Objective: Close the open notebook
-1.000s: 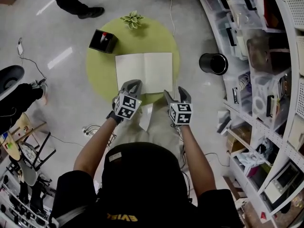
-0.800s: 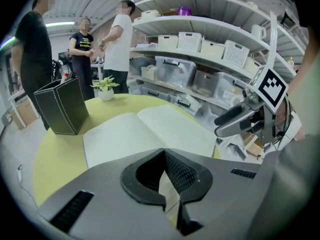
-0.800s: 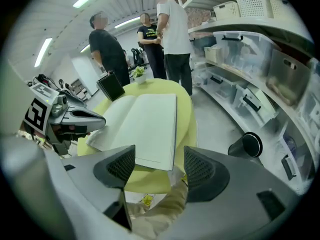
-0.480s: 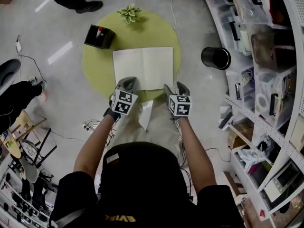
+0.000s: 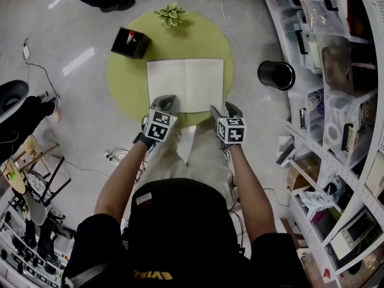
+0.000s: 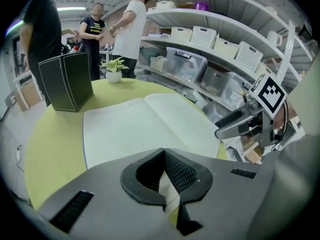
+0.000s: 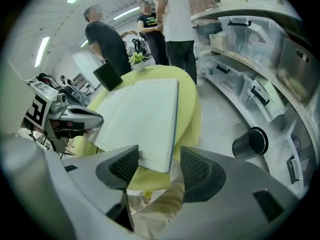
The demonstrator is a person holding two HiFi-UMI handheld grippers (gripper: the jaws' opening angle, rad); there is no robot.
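Observation:
The open notebook (image 5: 185, 84) lies flat, its white pages up, on the round green table (image 5: 129, 80). My left gripper (image 5: 166, 102) hovers at the notebook's near left edge. In the left gripper view its jaws (image 6: 164, 154) meet at the tips, and I see nothing held. My right gripper (image 5: 223, 108) is at the near right corner. Its jaws (image 7: 159, 166) are open and have just been closing. The notebook's (image 7: 145, 114) blue-edged corner shows in the gap between the pads, which do not touch it.
A black box (image 5: 131, 43) and a small potted plant (image 5: 170, 14) stand on the table's far side. A black cup-shaped bin (image 5: 276, 75) sits on the floor to the right, before the crowded shelves (image 5: 336, 71). People (image 6: 130, 29) stand beyond the table. Cables and a chair are at the left.
Both grippers have come down a little towards the notebook's near edge. The notebook lies open as before.

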